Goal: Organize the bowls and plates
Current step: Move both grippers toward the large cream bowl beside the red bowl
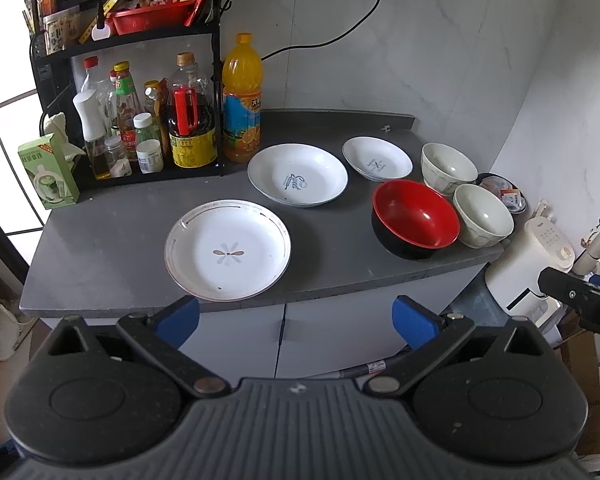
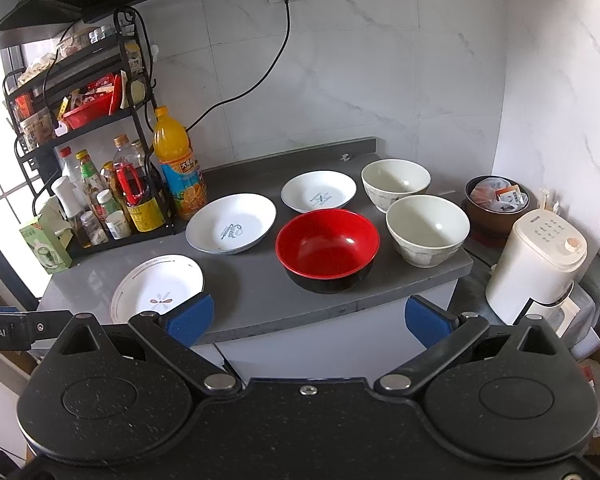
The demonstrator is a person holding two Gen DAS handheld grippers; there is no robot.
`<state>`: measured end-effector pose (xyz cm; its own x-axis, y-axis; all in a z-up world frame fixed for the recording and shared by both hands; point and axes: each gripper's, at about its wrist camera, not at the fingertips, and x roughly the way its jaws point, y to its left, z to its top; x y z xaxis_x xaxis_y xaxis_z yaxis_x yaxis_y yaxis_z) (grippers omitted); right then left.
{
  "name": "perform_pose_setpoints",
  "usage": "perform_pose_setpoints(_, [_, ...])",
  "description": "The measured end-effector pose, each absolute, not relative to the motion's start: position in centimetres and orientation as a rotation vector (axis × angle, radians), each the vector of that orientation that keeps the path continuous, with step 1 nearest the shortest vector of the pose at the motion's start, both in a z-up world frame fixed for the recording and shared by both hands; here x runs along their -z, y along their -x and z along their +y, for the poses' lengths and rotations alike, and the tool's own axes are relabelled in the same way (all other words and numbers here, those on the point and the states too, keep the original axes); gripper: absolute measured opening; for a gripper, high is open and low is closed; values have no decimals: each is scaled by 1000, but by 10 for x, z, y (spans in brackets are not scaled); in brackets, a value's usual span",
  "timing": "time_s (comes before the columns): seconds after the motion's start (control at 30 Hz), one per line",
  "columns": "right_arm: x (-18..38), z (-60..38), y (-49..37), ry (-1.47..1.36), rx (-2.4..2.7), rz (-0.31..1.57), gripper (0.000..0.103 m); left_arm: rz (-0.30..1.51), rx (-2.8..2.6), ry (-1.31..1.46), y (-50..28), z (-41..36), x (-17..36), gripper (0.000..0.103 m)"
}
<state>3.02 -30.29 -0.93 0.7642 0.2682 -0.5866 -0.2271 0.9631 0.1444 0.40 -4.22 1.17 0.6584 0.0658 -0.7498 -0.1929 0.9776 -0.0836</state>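
Note:
On the grey counter [image 1: 112, 236] lie three white plates: a flower-pattern plate [image 1: 227, 250] [image 2: 156, 292] at the front left, a plate with blue lettering [image 1: 297, 174] [image 2: 231, 223] behind it, and a smaller plate [image 1: 377, 158] [image 2: 318, 191] further right. A red-and-black bowl [image 1: 416, 218] [image 2: 327, 249] stands right of centre, with two cream bowls [image 1: 448, 168] [image 1: 483, 215] [image 2: 395, 183] [image 2: 427, 229] beside it. My left gripper [image 1: 296, 322] is open, held off the counter's front edge. My right gripper [image 2: 309, 320] is open too, in front of the red bowl.
A black rack [image 1: 140, 40] full of sauce bottles stands at the back left, with an orange juice bottle [image 1: 242, 96] beside it and a green carton [image 1: 48, 174] at the left edge. A white kettle [image 2: 536, 260] and a brown bowl of packets [image 2: 496, 200] sit lower, to the right.

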Motion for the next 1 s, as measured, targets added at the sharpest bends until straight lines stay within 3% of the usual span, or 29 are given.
perform_pose_setpoints(0.73, [27, -334, -94, -133, -213, 670, 102, 837, -131, 180, -80, -60, -3, 101])
perform_pose_setpoints(1.0, [38, -326, -140, -143, -130, 680, 87, 826, -55, 230, -147, -43, 17, 100])
